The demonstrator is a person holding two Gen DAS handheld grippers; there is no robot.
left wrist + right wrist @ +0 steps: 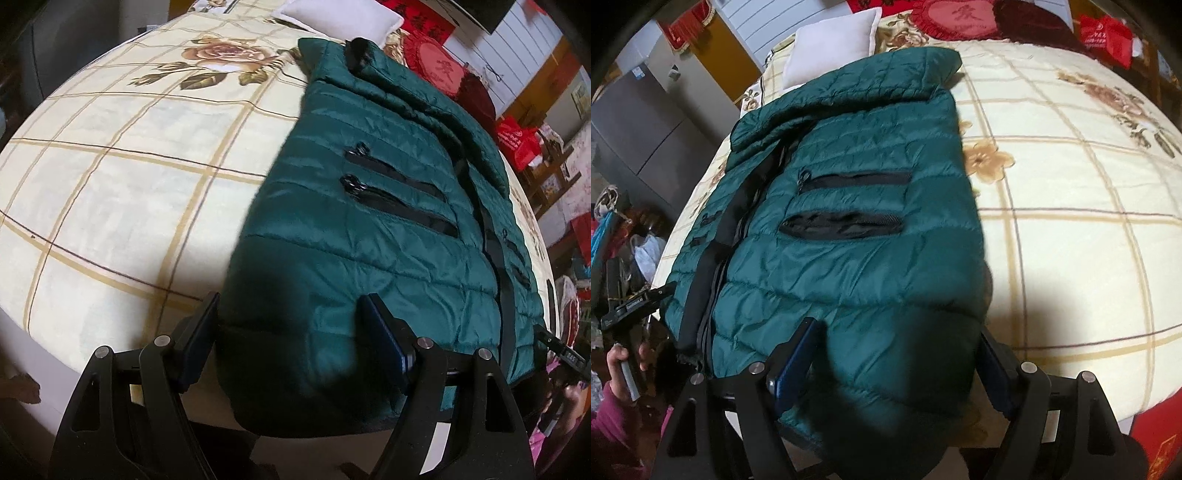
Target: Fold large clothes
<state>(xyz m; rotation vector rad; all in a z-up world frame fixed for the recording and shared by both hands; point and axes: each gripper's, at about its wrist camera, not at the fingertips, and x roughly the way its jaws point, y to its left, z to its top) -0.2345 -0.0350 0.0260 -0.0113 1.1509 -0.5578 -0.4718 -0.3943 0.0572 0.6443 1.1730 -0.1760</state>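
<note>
The quilted puffer jacket (369, 206) is dark teal green with black pocket zippers (399, 201) and a black front placket (713, 258). The bedsheet (129, 177) is cream, crossed by tan and brown grid lines, with brown roses (225, 51). The pillow (831, 44) is white. A heart-shaped cushion (956, 18) is red. The tongs (291, 332) are black with blue pads (384, 332).

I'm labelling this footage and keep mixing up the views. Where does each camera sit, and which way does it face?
Left wrist: sits on the left claw, looks steeply down at the green puffer jacket's hem corner on the bed; the right claw shows at the far edge.
Right wrist: sits on the right claw, looks down at the opposite hem corner; the left claw and hand show.
Shared: jacket, bed, white pillow.
</note>
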